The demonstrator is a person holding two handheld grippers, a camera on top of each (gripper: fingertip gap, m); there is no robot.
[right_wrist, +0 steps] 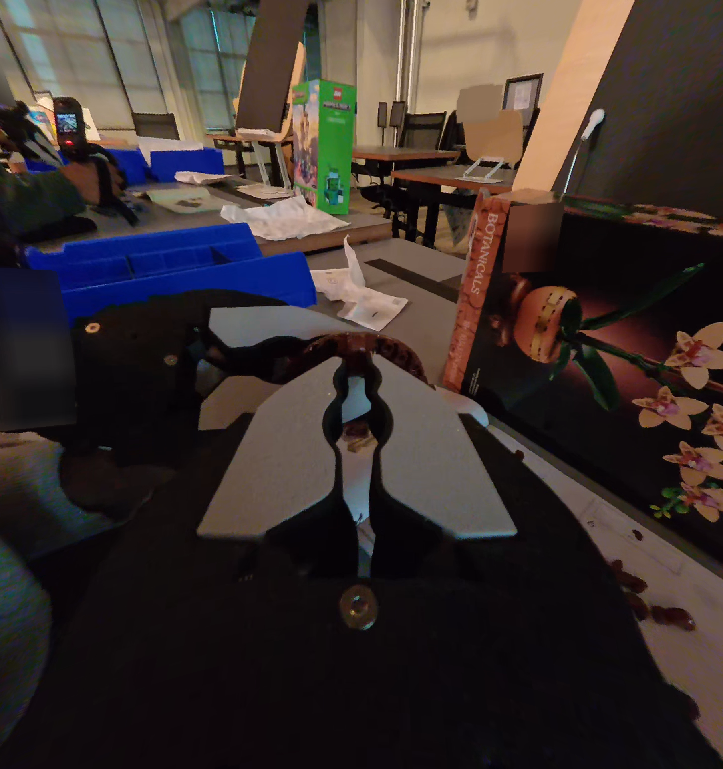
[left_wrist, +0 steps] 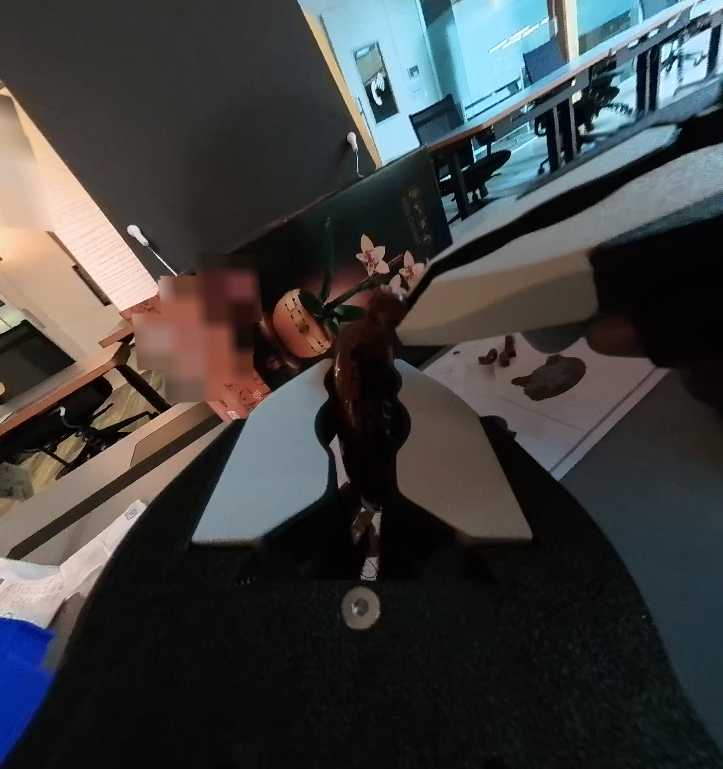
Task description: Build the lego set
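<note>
Both grippers hold one curved brown brick-built piece (right_wrist: 364, 343) in the air above the counter (right_wrist: 418, 266), near the flower-printed box (right_wrist: 601, 374) at its far edge. The left gripper (left_wrist: 361, 374) pinches one end in its jaws; the right gripper (right_wrist: 357, 366) pinches the arch's middle. It looks light, rigid, glossy, and likely to separate at joints, so grip across solid segments.
</note>
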